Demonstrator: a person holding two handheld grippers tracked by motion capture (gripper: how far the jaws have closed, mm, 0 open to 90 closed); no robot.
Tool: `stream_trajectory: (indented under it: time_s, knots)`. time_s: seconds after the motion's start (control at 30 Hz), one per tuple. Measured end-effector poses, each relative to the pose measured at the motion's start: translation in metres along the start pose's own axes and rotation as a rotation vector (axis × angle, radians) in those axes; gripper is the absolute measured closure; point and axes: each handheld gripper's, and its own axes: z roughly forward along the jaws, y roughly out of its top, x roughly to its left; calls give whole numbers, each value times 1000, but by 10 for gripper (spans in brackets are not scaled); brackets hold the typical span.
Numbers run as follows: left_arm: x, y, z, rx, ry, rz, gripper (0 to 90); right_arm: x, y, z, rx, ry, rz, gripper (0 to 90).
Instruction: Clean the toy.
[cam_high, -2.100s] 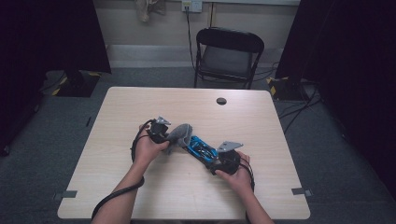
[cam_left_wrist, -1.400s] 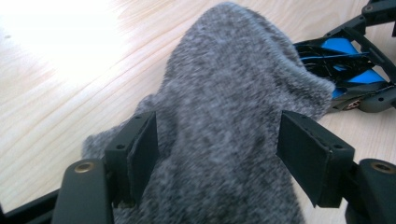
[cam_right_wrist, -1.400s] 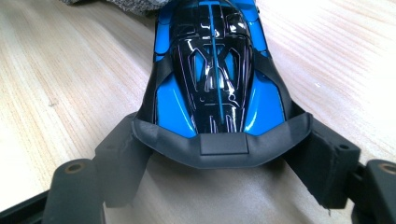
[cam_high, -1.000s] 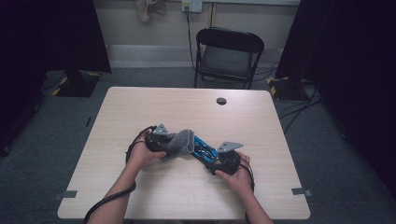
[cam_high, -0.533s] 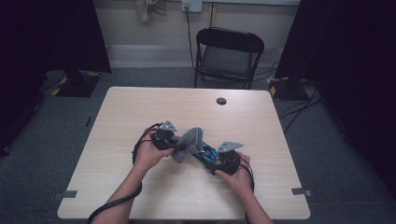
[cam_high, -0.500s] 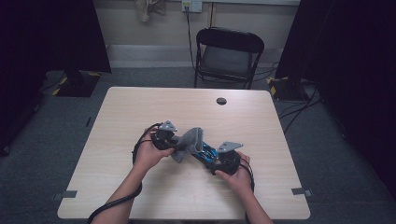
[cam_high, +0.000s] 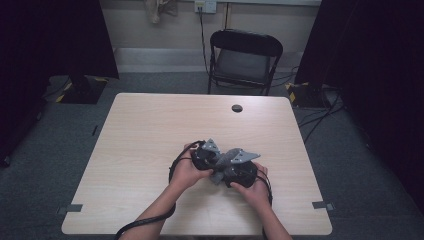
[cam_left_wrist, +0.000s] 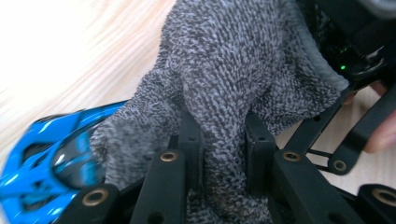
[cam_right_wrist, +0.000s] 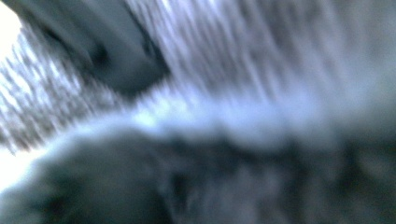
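Observation:
A grey knitted cloth (cam_left_wrist: 233, 70) is bunched between my two grippers above the front middle of the table (cam_high: 150, 125). My left gripper (cam_left_wrist: 219, 135) is shut on a fold of it. A shiny blue object (cam_left_wrist: 42, 149) lies partly under the cloth at the lower left of the left gripper view. In the high view the left gripper (cam_high: 212, 159) and right gripper (cam_high: 231, 171) are close together with the cloth (cam_high: 222, 164) draped between them. The right gripper view is a blur of grey fabric pressed against the camera, which hides its jaws.
A small dark round object (cam_high: 237, 108) sits near the table's far edge. A black folding chair (cam_high: 245, 57) stands behind the table. The right gripper's black housing (cam_left_wrist: 355, 42), with a green light, sits just beyond the cloth.
The two hands have come together. The left gripper has drawn the grey cloth toward the right gripper, and it now covers the blue object in the high view.

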Motion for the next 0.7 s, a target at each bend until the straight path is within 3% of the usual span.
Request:
stream_trajectory:
  time_s: [0.37,0.7]
  knots:
    - [-1,2,1,5,24,-13,737,0,0,0,0,-1,1,254]
    - [9,11,-2,29,67,-23,736,0,0,0,0,-2,1,255]
